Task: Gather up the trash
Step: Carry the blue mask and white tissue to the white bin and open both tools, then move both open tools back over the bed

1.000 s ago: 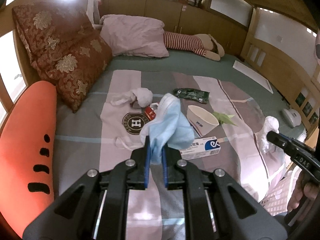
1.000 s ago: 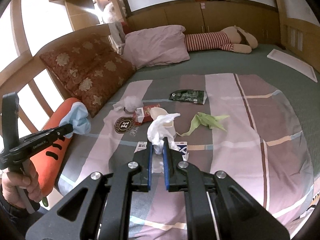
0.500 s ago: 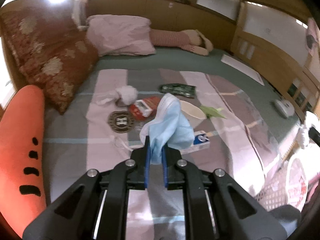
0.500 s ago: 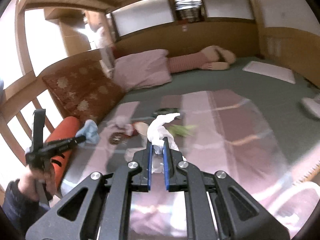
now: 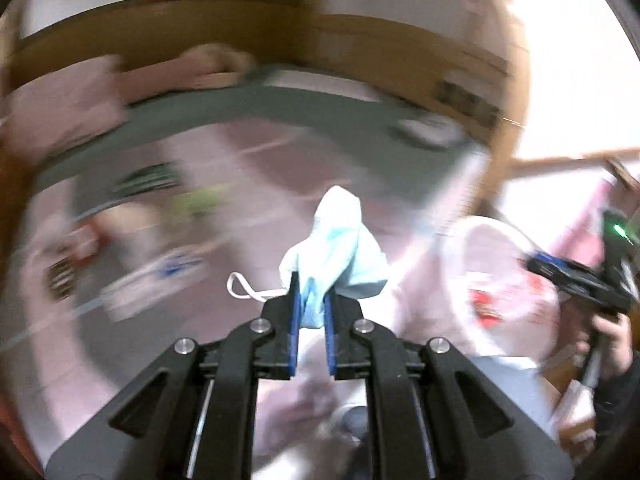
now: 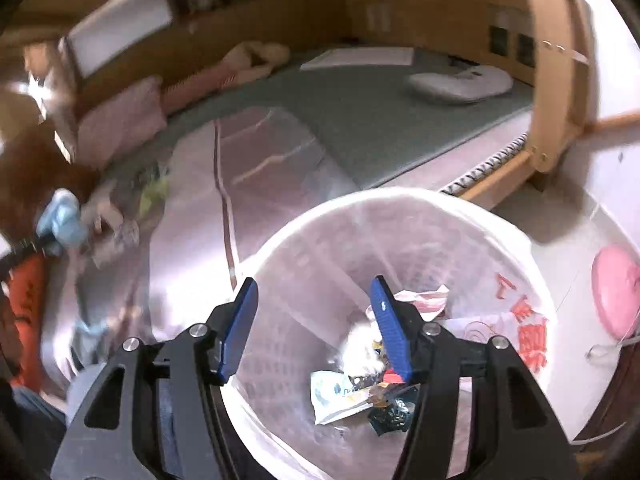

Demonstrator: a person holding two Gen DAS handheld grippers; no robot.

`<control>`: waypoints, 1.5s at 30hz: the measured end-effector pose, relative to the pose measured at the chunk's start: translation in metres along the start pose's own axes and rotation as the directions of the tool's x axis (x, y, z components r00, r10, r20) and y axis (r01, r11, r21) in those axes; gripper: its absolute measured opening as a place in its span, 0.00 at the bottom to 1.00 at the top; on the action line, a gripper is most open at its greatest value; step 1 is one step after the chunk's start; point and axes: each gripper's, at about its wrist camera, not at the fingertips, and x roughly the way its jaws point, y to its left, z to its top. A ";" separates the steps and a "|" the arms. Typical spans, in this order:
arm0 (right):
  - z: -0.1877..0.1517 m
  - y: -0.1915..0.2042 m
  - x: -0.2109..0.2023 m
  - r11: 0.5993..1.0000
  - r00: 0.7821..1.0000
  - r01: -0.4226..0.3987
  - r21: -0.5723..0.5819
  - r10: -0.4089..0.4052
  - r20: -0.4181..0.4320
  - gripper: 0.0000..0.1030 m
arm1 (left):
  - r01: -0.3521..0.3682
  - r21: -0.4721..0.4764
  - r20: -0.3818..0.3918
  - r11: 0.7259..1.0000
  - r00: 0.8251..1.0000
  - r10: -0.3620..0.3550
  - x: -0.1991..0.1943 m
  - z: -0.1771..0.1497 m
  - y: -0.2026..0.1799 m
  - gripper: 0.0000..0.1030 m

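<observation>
My left gripper [image 5: 311, 304] is shut on a light blue face mask [image 5: 340, 252], held in the air over the bed's edge; the mask also shows in the right wrist view [image 6: 60, 220]. My right gripper [image 6: 314, 320] is open and empty, right above a white-lined trash bin [image 6: 400, 200]. A white crumpled tissue [image 6: 362, 350] lies in the bin among wrappers [image 6: 340, 394]. The bin shows at the right in the blurred left wrist view [image 5: 500, 280], with the right gripper [image 5: 576, 284] over it.
The bed [image 6: 360, 120] holds blurred litter: a green wrapper [image 5: 148, 180], a green paper [image 5: 200, 200], a white box [image 5: 160, 280]. An orange carrot pillow [image 6: 28, 300] lies at the bed's left. A wooden bedpost [image 6: 556, 80] stands behind the bin.
Both grippers swung right from the bed toward the bin. The right gripper opened and let the white tissue drop into the bin. The left still holds the mask.
</observation>
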 end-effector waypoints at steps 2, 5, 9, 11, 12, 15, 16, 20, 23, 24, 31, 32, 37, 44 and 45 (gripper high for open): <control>0.011 -0.007 -0.024 1.000 0.997 0.013 0.018 -0.015 0.081 0.56 | 0.109 0.048 -0.033 0.993 0.994 -0.108 0.016 0.015 -0.055 0.11; 0.031 -0.021 -0.066 0.998 0.977 0.004 0.065 -0.018 0.212 0.62 | 0.223 0.114 -0.089 0.968 0.973 -0.214 0.041 0.029 -0.126 0.11; 0.042 -0.023 -0.099 0.998 0.952 -0.002 0.064 -0.017 0.306 0.73 | 0.302 0.201 -0.198 0.932 0.944 -0.264 0.077 0.034 -0.197 0.82; 0.044 -0.016 -0.098 0.999 0.956 -0.009 0.040 -0.003 0.294 0.73 | 0.207 0.245 -0.159 0.947 0.972 -0.171 0.082 0.034 -0.209 0.97; 0.044 -0.012 -0.094 0.999 0.959 -0.020 0.028 0.012 0.285 0.73 | 0.168 0.247 -0.137 0.954 0.981 -0.137 0.079 0.034 -0.203 0.97; 0.040 0.010 -0.071 0.998 0.971 -0.057 -0.014 0.058 0.233 0.74 | 0.086 0.195 -0.093 0.977 0.993 -0.069 0.056 0.034 -0.159 0.97; 0.041 0.019 -0.062 0.997 0.975 -0.070 -0.022 0.073 0.210 0.74 | 0.049 0.176 -0.068 0.983 0.997 -0.037 0.046 0.034 -0.140 0.97; 0.043 0.083 -0.017 0.982 0.978 -0.165 -0.088 0.175 0.113 0.74 | -0.141 0.079 -0.001 0.987 0.990 0.141 -0.003 0.025 -0.045 0.97; 0.044 0.142 0.002 0.955 0.965 -0.238 -0.177 0.253 0.069 0.73 | -0.309 -0.038 0.022 0.950 0.951 0.310 -0.044 0.013 0.036 0.97; 0.045 0.165 0.008 0.940 0.956 -0.271 -0.205 0.287 0.053 0.73 | -0.387 -0.097 0.018 0.917 0.920 0.390 -0.059 0.007 0.067 0.97; 0.046 0.300 0.050 0.840 0.901 -0.414 -0.351 0.434 -0.024 0.73 | -0.501 -0.415 0.023 0.759 0.829 0.559 -0.114 -0.039 0.171 0.97; 0.043 0.314 0.058 0.834 0.902 -0.409 -0.370 0.431 -0.025 0.74 | -0.515 -0.419 0.016 0.747 0.819 0.574 -0.116 -0.044 0.176 0.97; 0.015 0.333 0.095 0.820 0.929 -0.364 -0.442 0.357 -0.101 0.74 | -0.526 -0.404 -0.025 0.748 0.824 0.566 -0.112 -0.052 0.185 0.97; 0.011 0.326 0.092 0.816 0.924 -0.375 -0.439 0.366 -0.110 0.74 | -0.503 -0.388 -0.028 0.772 0.844 0.536 -0.105 -0.056 0.181 0.97; 0.012 0.327 0.094 0.818 0.922 -0.383 -0.430 0.370 -0.116 0.74 | -0.503 -0.388 -0.029 0.772 0.844 0.535 -0.104 -0.056 0.181 0.97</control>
